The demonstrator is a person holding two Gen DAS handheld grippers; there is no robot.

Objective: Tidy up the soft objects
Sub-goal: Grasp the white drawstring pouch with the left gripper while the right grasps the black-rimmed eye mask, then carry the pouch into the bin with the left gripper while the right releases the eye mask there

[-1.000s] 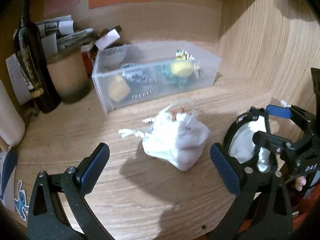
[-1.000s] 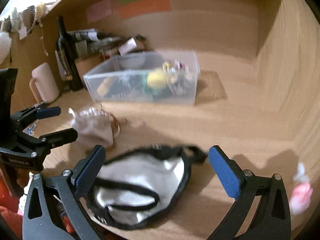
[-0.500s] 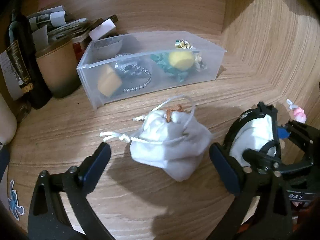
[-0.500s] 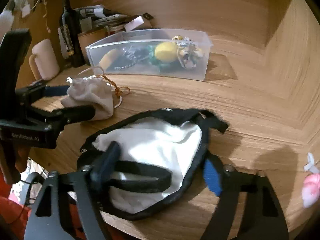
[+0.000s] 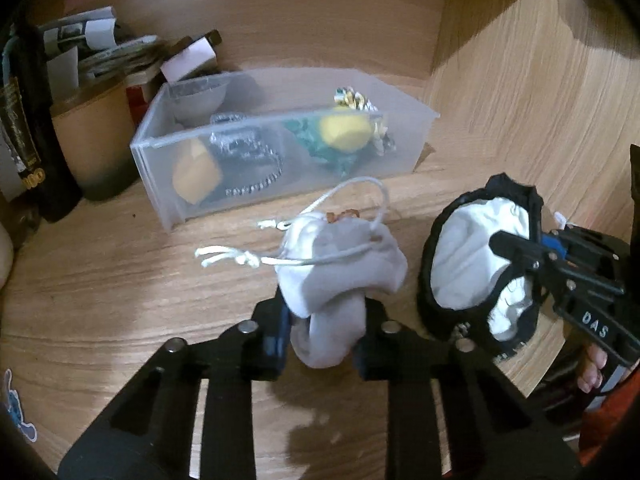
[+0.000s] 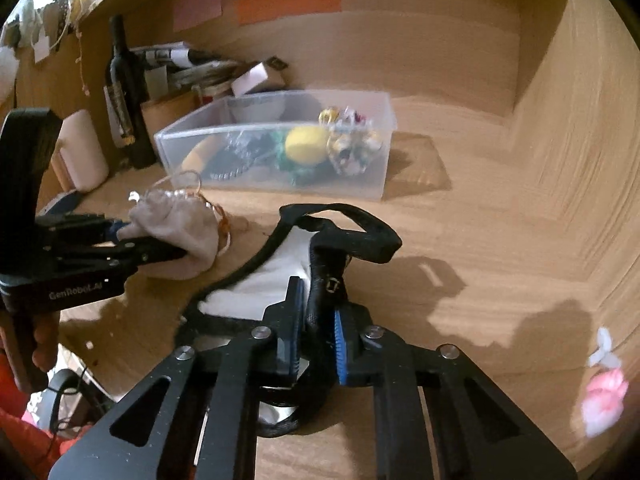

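My left gripper [image 5: 322, 340] is shut on a grey drawstring pouch [image 5: 344, 268], which also shows in the right wrist view [image 6: 180, 232], held just above the wooden shelf. My right gripper [image 6: 318, 340] is shut on the black strap of a black-and-white sleep mask [image 6: 320, 264]; it shows lifted in the left wrist view [image 5: 476, 264] too. A clear plastic bin [image 5: 280, 148] behind them holds a yellow soft ball [image 5: 346, 132], a yellow block, a bead chain and green fabric.
A dark wine bottle [image 6: 124, 92], a tan jar [image 5: 92, 140], papers and a small box stand at the back left. A pink soft toy [image 6: 602, 396] lies at the right. Wooden walls [image 6: 572, 140] close the back and right.
Both grippers have closed: the left on the pouch, the right on the mask strap. Both objects are now raised off the shelf.
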